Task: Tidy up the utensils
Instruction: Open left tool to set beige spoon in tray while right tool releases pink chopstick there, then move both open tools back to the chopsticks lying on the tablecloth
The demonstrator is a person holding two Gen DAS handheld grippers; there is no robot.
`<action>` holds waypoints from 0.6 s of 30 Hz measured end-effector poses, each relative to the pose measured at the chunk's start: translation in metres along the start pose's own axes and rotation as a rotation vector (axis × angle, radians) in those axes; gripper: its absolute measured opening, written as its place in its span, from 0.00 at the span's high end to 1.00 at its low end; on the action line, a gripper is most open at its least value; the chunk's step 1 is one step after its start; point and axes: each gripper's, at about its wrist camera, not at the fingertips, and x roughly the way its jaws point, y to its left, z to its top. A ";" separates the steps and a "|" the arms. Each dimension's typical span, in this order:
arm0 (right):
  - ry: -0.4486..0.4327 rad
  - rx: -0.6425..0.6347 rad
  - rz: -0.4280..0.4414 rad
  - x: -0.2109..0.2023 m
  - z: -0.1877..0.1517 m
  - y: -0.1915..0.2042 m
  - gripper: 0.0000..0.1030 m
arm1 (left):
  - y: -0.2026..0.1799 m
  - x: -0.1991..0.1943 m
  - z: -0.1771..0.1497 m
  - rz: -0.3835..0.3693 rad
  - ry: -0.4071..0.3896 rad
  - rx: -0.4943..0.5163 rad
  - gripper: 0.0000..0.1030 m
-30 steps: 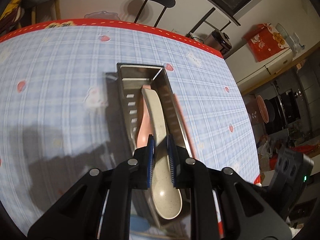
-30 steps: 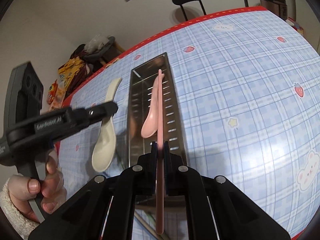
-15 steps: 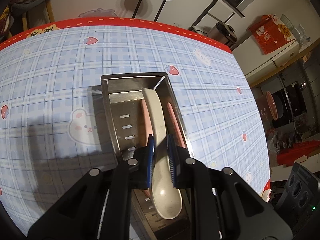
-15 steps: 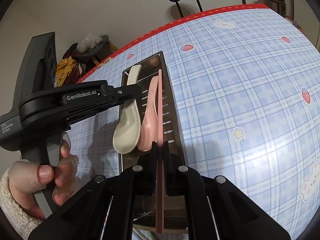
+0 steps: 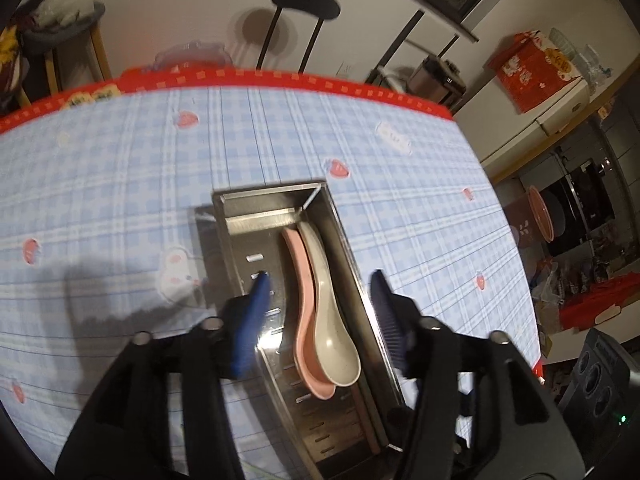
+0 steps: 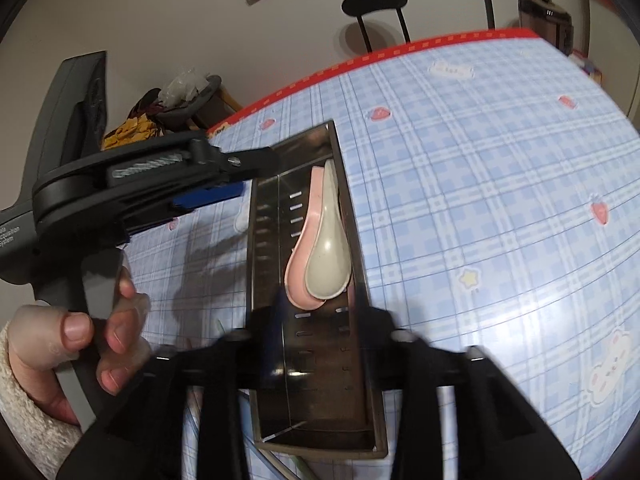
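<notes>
A long steel utensil tray [image 5: 240, 248] [image 6: 264, 280] lies on the checked tablecloth. In it a beige spoon [image 5: 332, 344] [image 6: 328, 264] rests nested on a pink spoon [image 5: 302, 300] [image 6: 298, 284], both free. A thin pink stick [image 5: 370, 432] lies along the tray's right wall. My left gripper [image 5: 320, 296] hovers over the spoons, jaws opening, blue pads [image 5: 256, 308] clear of them. My right gripper [image 6: 324, 316] hangs over the tray's near half, jaws opening, nothing gripped. A hand [image 6: 80, 332] holds the left gripper [image 6: 240, 180] at the tray's left side.
The table's red edge [image 5: 280, 80] runs along the far side, with a black stool [image 5: 304, 4] behind it. A red box [image 5: 532, 68] and shelves stand at the right. The right gripper's body [image 5: 596, 380] sits at the lower right corner.
Both grippers opened. The left one let the beige spoon drop onto the pink spoon in the tray. The right one let go of the pink stick, which now lies in the tray.
</notes>
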 end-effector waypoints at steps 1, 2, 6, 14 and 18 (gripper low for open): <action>-0.009 -0.006 -0.003 -0.004 -0.001 0.001 0.43 | 0.000 -0.007 0.000 0.004 -0.012 0.007 0.33; -0.012 -0.011 -0.006 -0.007 -0.001 0.002 0.34 | 0.000 -0.016 -0.002 0.014 -0.028 0.015 0.22; -0.020 -0.047 -0.032 -0.020 -0.008 0.009 0.12 | 0.004 -0.048 -0.009 0.036 -0.071 0.031 0.09; -0.044 -0.144 -0.098 -0.041 -0.030 0.027 0.06 | 0.024 -0.101 -0.053 0.138 -0.079 0.040 0.06; -0.034 -0.196 -0.135 -0.045 -0.050 0.036 0.06 | 0.041 -0.121 -0.087 0.182 -0.075 0.017 0.06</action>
